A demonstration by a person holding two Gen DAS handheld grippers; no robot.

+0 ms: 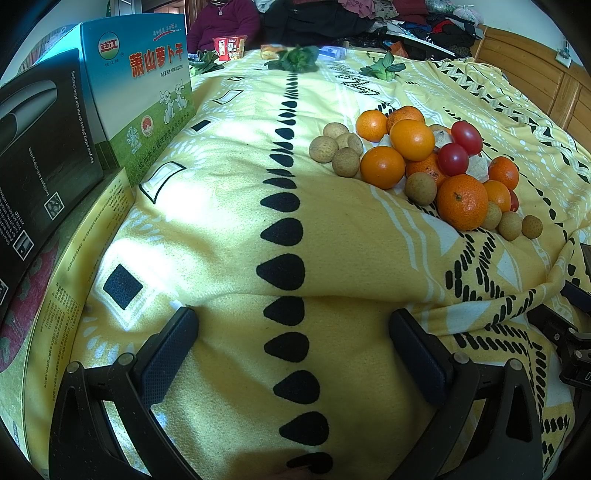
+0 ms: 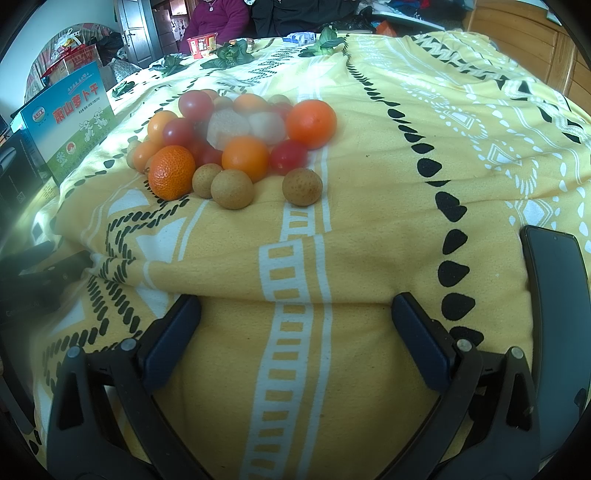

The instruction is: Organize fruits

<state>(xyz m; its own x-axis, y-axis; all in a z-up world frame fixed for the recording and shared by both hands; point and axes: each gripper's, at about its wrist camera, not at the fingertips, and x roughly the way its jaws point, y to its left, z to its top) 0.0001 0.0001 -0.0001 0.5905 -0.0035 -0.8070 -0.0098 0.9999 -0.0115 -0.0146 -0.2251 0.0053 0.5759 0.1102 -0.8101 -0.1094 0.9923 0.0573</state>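
Both the left gripper [image 1: 293, 354] and right gripper [image 2: 295, 343] spread, empty; nudging the fruit pile [image 2: 236, 144] on soft blanket [image 2: 369, 229] would probably roll longans [image 2: 302, 186] away.

Black frames, dark blue textured jaws, silver pivot screws

Far ahead of the jaws, the seated person in a maroon top [image 1: 221, 26] is cut off at the top edge. In the right wrist view, the pale peeled pieces [image 2: 243, 127] inside the fruit pile are blurred; what they are cannot be told. Right of the jaws, the flat black phone [image 2: 557, 295] runs out of frame. The small red tomato [image 1: 513, 200] is mostly hidden behind an orange.
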